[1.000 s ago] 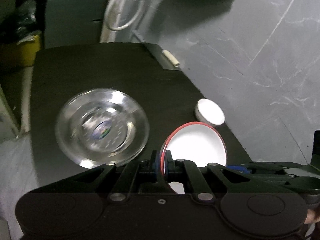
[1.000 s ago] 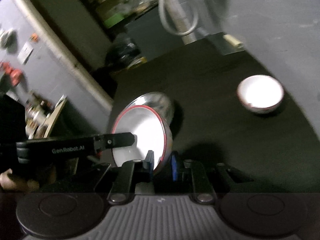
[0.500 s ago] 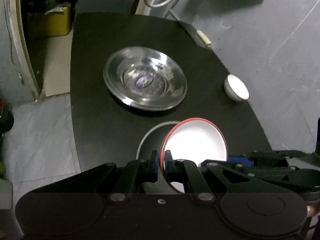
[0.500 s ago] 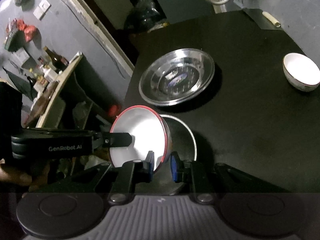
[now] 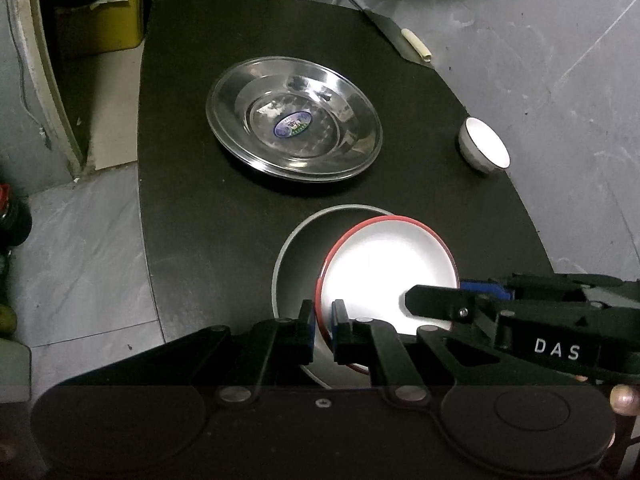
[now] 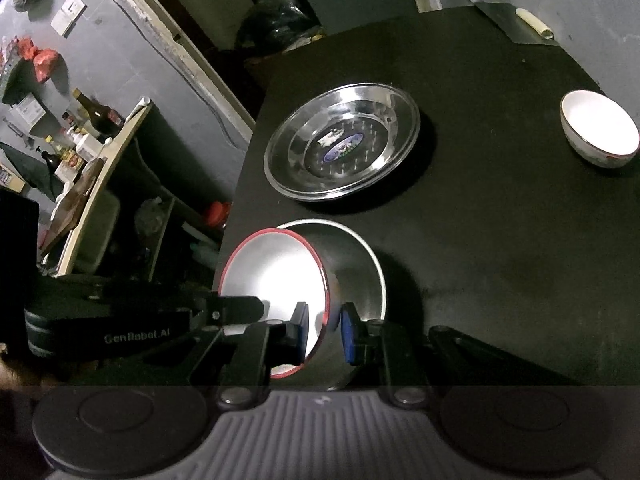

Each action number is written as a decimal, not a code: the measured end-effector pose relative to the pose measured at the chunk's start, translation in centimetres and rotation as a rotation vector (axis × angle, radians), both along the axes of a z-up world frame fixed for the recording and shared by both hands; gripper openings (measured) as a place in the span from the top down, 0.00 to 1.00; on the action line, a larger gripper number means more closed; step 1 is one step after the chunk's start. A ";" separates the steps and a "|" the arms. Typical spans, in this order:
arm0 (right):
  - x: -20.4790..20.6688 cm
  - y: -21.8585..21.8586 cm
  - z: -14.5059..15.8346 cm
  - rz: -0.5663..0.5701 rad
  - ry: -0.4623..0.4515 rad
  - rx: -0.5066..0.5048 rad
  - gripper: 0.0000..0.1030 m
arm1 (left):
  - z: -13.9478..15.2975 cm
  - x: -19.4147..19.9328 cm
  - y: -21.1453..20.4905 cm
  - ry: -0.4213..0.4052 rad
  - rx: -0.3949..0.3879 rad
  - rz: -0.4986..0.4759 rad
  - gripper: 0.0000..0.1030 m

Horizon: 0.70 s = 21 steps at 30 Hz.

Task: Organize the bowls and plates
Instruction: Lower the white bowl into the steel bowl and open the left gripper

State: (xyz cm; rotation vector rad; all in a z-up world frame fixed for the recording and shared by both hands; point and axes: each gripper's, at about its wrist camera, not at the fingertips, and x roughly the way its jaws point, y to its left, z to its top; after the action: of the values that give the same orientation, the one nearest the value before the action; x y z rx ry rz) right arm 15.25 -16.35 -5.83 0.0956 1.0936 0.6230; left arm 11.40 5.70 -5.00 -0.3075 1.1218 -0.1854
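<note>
Where the left wrist view looks down, the left gripper is clamped on the near rim of the red-rimmed bowl, which sits tilted inside a grey-rimmed bowl on the black counter. In the right wrist view, the right gripper pinches that bowl's opposite rim, with a steel plate and small white bowl beyond.

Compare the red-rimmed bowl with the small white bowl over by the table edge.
The red-rimmed bowl is tilted on edge over a dark pan; the small white bowl sits upright on the table. The red-rimmed bowl is clamped by both tongs; the small white bowl stands untouched. Both have white insides.
</note>
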 end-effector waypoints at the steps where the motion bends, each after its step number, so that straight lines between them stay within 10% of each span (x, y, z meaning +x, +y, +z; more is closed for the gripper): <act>1: 0.1 0.0 0.0 0.000 0.000 0.000 0.81 | 0.0 -0.1 0.1 0.001 0.001 -0.002 0.92; 21: 1.3 0.1 -1.2 -0.015 0.070 -0.012 0.83 | -0.7 0.2 -0.1 0.058 0.017 0.012 0.90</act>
State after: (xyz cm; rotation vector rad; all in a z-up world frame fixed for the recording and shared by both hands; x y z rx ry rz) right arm 16.53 -16.22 -7.03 0.1158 1.1631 0.6029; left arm 11.61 5.55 -5.68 -0.3064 1.1779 -0.1572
